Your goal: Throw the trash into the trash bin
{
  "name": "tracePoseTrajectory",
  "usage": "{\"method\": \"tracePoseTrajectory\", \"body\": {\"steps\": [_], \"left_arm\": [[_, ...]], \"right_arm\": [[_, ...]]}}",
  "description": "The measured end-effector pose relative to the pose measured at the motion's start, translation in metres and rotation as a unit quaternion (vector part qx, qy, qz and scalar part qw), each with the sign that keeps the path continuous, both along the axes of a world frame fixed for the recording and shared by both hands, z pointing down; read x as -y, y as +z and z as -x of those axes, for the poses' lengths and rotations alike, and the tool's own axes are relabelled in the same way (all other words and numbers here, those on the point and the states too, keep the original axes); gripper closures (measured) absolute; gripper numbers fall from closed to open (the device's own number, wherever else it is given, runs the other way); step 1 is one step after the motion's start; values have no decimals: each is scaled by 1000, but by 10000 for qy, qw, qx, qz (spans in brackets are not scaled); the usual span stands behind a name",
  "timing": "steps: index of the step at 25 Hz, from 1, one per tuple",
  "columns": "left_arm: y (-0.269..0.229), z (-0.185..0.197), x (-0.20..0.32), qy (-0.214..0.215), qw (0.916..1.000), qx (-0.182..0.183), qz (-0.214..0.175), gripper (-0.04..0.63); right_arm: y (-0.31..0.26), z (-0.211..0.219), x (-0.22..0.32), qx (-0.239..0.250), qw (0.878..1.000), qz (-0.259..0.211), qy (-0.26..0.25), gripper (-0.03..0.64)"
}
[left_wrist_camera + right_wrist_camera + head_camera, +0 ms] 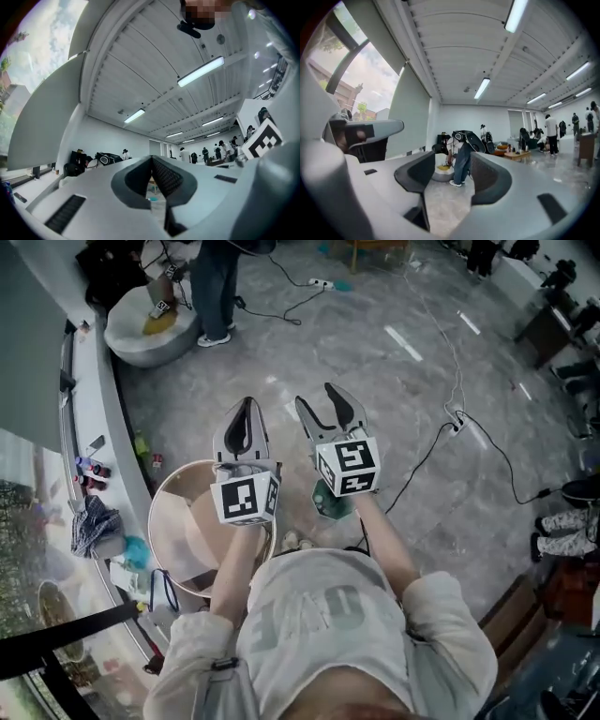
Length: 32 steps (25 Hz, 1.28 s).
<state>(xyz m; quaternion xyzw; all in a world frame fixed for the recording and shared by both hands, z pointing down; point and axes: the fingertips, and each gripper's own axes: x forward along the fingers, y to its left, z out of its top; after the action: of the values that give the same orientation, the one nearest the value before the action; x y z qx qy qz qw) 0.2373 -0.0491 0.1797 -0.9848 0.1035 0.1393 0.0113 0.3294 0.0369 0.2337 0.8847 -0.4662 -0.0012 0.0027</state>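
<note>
Between the jaws of the left gripper (247, 405) we see nothing: they're pressed together, tips touching. At its 3 o'clock the right gripper (315, 395) has its jaws apart, empty as well. Both hang above the grey floor (403, 418), and the trash bin (155, 521) stands at the left gripper's 7 o'clock, partly under our forearm.

Right tongs (452, 160) stand apart, empty — beyond them a person (462, 154) bends over a tub (439, 176)
</note>
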Motion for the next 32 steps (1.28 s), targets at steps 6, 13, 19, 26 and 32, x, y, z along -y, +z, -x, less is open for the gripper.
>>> {"method": "tracePoseTrajectory", "body": {"steps": [6, 13, 19, 26, 32], "left_arm": [[-12, 26, 22, -334, 9992, -198, 29, 584], [-11, 45, 37, -487, 9986, -197, 18, 584], [-9, 43, 28, -361, 9992, -155, -21, 583], [-14, 38, 16, -175, 9996, -210, -61, 584], [-15, 36, 7, -35, 9997, -225, -42, 584]], "right_arm": [[-36, 57, 17, -709, 9967, -133, -360, 588], [-48, 81, 31, -961, 9942, -215, -425, 603], [-53, 77, 23, -964, 9945, -294, -280, 603], [-53, 74, 9, -937, 9949, -354, -146, 603], [-51, 74, -2, -916, 9953, -304, -34, 603]]}}
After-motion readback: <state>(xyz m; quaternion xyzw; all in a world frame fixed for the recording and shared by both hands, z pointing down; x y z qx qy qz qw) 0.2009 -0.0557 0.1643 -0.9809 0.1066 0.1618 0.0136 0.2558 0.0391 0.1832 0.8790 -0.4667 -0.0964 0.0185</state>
